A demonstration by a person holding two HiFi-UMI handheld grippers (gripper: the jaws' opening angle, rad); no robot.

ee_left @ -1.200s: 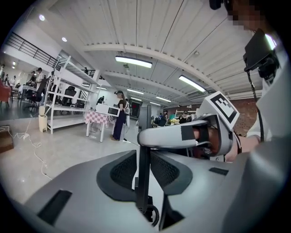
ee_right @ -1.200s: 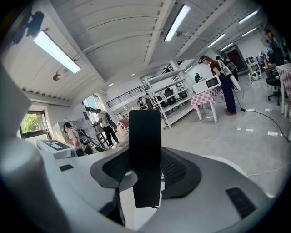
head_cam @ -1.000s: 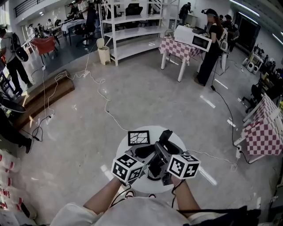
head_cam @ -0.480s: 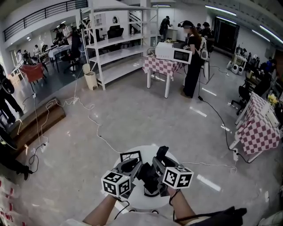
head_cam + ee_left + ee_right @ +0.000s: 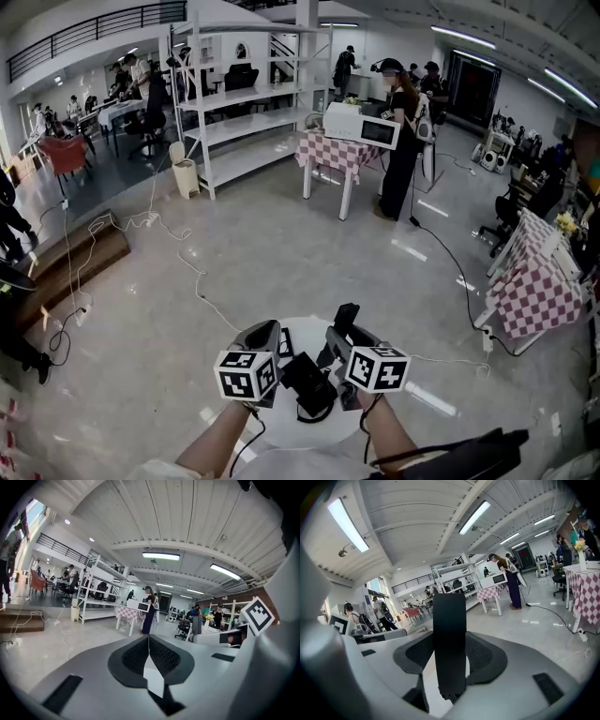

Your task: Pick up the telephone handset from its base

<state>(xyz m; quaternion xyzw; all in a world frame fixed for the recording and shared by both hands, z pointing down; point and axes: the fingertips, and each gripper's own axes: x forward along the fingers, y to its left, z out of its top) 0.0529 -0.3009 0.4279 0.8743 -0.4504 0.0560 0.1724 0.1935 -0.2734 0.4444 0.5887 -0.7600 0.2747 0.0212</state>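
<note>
R gripper (image 5: 345,336) fwd w/ handset (image 5: 449,639)

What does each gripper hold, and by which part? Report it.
Right gripper grips the black handset by its lower half. Left gripper is shut, holding nothing.

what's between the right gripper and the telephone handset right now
Nothing visible. The telephone handset already sits between the right gripper's fingers, gripped on both sides. The left gripper is shut and empty beside it, not blocking it.
</note>
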